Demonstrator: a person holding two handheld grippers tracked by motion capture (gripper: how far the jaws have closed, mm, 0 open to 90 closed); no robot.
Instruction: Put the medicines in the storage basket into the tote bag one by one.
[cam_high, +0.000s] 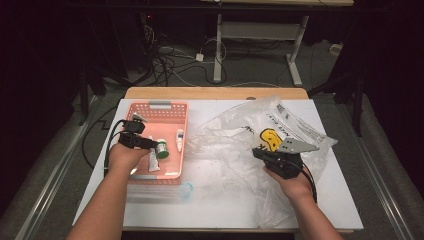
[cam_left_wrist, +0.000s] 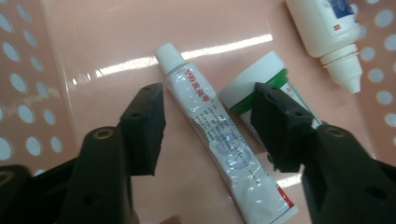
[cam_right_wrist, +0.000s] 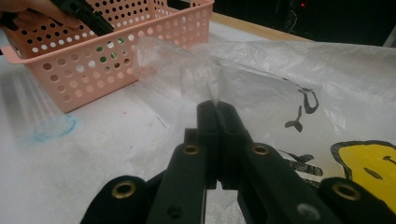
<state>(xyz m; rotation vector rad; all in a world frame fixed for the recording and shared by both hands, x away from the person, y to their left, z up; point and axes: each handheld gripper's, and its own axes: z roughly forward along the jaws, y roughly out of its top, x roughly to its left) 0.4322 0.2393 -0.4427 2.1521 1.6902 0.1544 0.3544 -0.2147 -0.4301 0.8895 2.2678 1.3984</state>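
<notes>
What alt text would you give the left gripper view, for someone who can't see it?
Two black tongs straddle a white tube lying on the floor of a pink basket, not yet touching it. A green-and-white jar and a white bottle lie beside it.

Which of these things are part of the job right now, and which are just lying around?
In the job:
- tube, between the open jaws of the left hand-held gripper
- pink basket holding it
- plastic bag, pinched by the right hand-held gripper

Lying about:
- green jar
- white bottle
- blue ring on the table
</notes>
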